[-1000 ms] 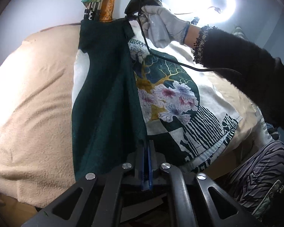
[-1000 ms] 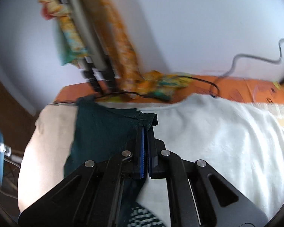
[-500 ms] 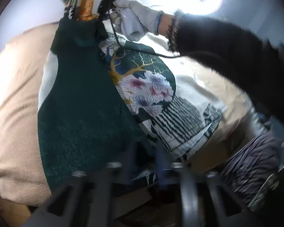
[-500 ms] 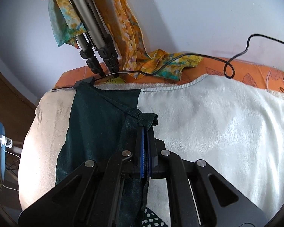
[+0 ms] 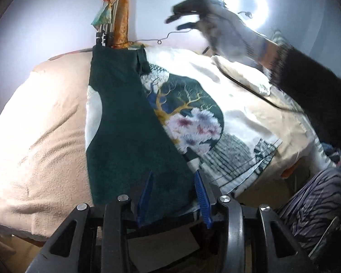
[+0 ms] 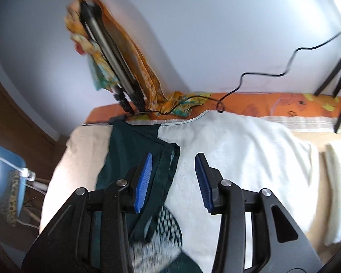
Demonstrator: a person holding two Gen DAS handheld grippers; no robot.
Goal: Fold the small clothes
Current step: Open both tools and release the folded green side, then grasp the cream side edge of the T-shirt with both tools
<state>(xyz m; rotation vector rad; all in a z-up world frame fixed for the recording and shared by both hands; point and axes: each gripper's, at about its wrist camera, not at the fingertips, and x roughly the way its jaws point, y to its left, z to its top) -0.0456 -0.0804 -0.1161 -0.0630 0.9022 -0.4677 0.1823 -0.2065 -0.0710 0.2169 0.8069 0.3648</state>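
Observation:
A white garment with a dark green tree-and-flower print [image 5: 188, 113] lies flat on the beige bed cover [image 5: 38, 118]. Its dark green side panel [image 5: 125, 122] is folded over the middle, hiding part of the print. My left gripper [image 5: 174, 182] is open and empty over the near hem. My right gripper [image 6: 173, 173] is open and empty above the far corner of the green panel [image 6: 134, 157]. In the left wrist view the right gripper [image 5: 181, 21] is lifted well above the garment, blurred.
A tripod draped with orange scarves [image 6: 116, 52] leans on the wall behind the bed. A black cable [image 6: 257, 79] trails along the orange bed edge [image 6: 261, 102]. A ring light [image 5: 241, 6] glares at the back. Striped fabric [image 5: 313, 204] hangs at the right. A folded cream cloth [image 5: 241, 75] lies far right.
Both grippers have opened and let go of the green panel, which now lies folded over the garment. The right gripper has lifted up and away.

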